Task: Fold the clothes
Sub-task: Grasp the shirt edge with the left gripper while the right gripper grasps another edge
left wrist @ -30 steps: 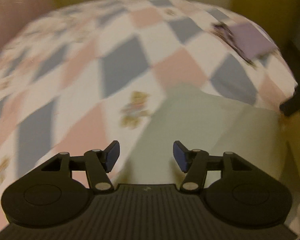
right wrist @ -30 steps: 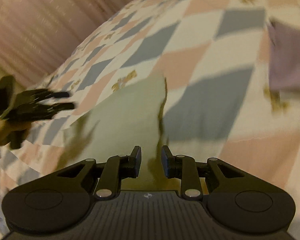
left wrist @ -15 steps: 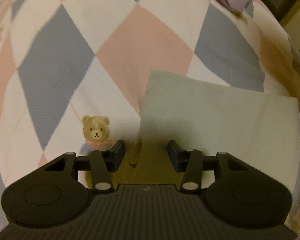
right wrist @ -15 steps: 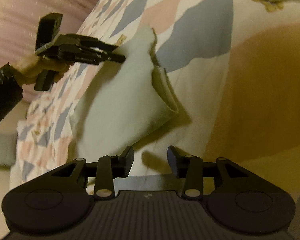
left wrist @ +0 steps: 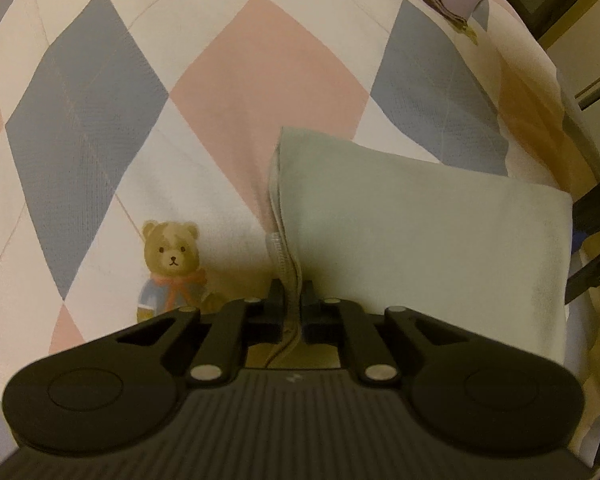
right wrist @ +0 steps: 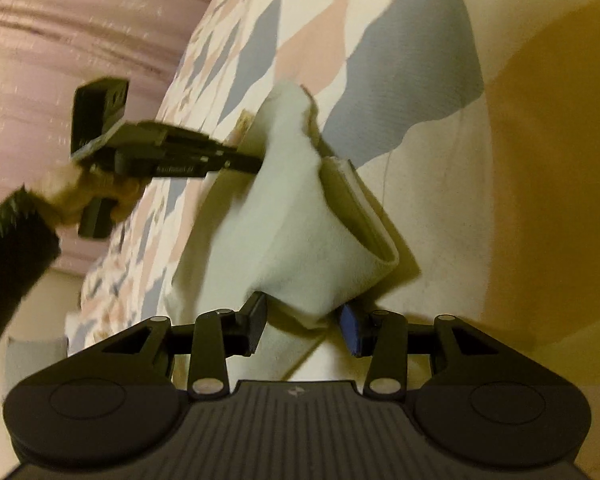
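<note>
While both grippers met a pale green garment (left wrist: 420,240) on the diamond-patterned bedspread (left wrist: 260,80), it lay folded.
Steeply downturned, the left gripper (left wrist: 293,300) was clamped on its stitched hem; the right gripper (right wrist: 303,322) stood apart around the folded corner, pads not visibly pressing. Lettering on the left gripper's side was too blurred to read.

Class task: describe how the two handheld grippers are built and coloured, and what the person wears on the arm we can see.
Both grippers are matte black, with a ribbed base plate, two round discs and linkage arms with silver rivets. The right gripper has a blue pad on one finger. The left gripper carries small pale lettering on its side in the right wrist view. The sleeve is dark.
</note>
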Demonstrator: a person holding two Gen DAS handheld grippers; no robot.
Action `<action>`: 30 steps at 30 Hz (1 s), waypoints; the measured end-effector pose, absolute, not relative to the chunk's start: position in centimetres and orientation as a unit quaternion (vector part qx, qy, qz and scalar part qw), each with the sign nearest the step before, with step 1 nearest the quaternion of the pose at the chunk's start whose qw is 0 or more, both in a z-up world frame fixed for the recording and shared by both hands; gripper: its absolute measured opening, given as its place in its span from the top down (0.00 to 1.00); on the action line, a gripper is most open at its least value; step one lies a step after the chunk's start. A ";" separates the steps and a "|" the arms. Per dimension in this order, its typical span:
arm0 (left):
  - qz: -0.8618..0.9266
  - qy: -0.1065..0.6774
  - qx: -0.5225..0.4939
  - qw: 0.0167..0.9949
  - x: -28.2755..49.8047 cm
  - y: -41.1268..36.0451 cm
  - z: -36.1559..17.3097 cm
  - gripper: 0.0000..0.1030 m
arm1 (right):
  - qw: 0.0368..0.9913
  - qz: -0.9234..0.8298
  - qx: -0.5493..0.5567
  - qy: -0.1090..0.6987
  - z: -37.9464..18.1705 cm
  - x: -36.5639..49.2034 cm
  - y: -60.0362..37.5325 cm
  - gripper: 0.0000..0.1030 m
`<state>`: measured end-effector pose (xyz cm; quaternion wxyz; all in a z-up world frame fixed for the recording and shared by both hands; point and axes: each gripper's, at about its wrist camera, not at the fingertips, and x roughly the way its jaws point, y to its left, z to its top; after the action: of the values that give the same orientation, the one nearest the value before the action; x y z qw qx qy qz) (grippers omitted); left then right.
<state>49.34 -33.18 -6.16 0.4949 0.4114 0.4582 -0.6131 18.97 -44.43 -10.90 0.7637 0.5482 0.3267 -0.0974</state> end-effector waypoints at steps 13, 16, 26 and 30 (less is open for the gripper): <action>-0.620 0.458 0.380 0.512 49.9 -32.5 -5.7 0.95 | 0.739 -0.104 0.599 0.289 -10.6 19.6 -45.6 0.36; -0.620 0.458 0.380 0.511 50.0 -32.4 -5.7 0.95 | 0.735 -0.126 0.600 0.288 -10.8 18.5 -46.2 0.68; -0.611 0.457 0.378 0.525 49.7 -32.2 -5.8 0.95 | 0.738 -0.120 0.599 0.288 -11.7 18.1 -47.1 0.88; -0.607 0.450 0.357 0.549 49.6 -31.3 -4.9 0.99 | 0.738 -0.105 0.598 0.293 -11.5 18.2 -47.8 0.94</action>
<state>49.64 -31.30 -4.86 0.5486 0.3573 0.4501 -0.6072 18.25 -47.78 -11.50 0.7385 0.5982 0.2930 -0.1052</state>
